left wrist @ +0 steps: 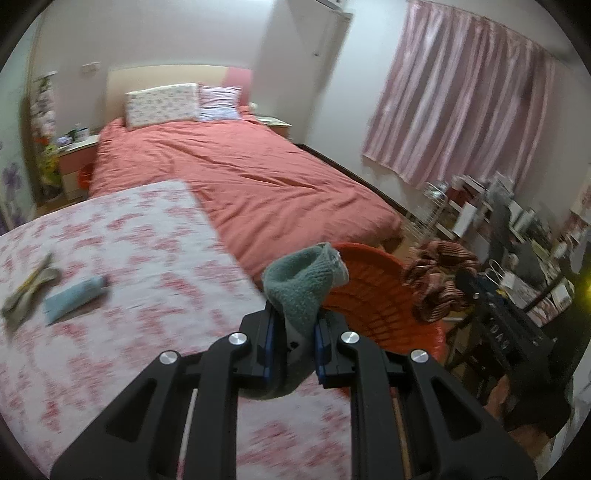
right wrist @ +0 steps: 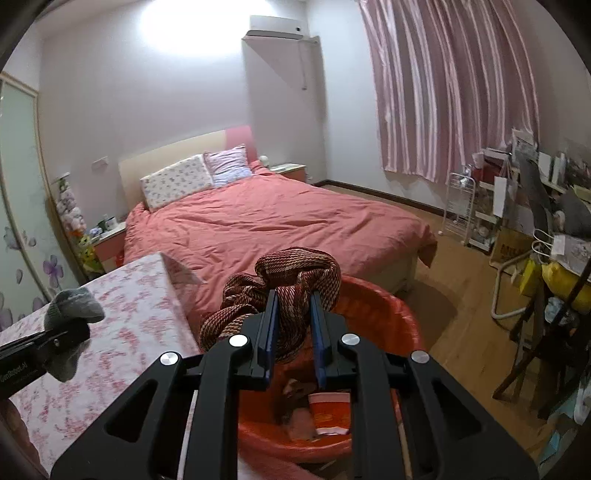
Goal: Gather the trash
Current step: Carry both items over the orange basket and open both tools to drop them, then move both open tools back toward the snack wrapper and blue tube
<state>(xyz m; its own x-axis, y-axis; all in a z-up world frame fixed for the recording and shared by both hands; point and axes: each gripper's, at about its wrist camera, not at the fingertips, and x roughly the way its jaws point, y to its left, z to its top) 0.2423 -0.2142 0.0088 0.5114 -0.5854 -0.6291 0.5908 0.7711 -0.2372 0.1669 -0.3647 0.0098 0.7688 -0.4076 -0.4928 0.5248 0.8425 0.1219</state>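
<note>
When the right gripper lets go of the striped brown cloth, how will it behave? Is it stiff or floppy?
Probably floppy: the striped brown cloth bunches in folds around the right gripper. It looks light, so it should drop softly into the orange basket. A fold may catch on the rim.

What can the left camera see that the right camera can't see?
Only the left wrist view shows the light blue roll and the yellowish cloth lying on the flowery table.

Only the right wrist view looks down into the orange bin, where a red cup lies, and shows the air conditioner.

Both show the bed, the left gripper clamping a grey-green sock, and the right gripper clamping a striped red cloth.
</note>
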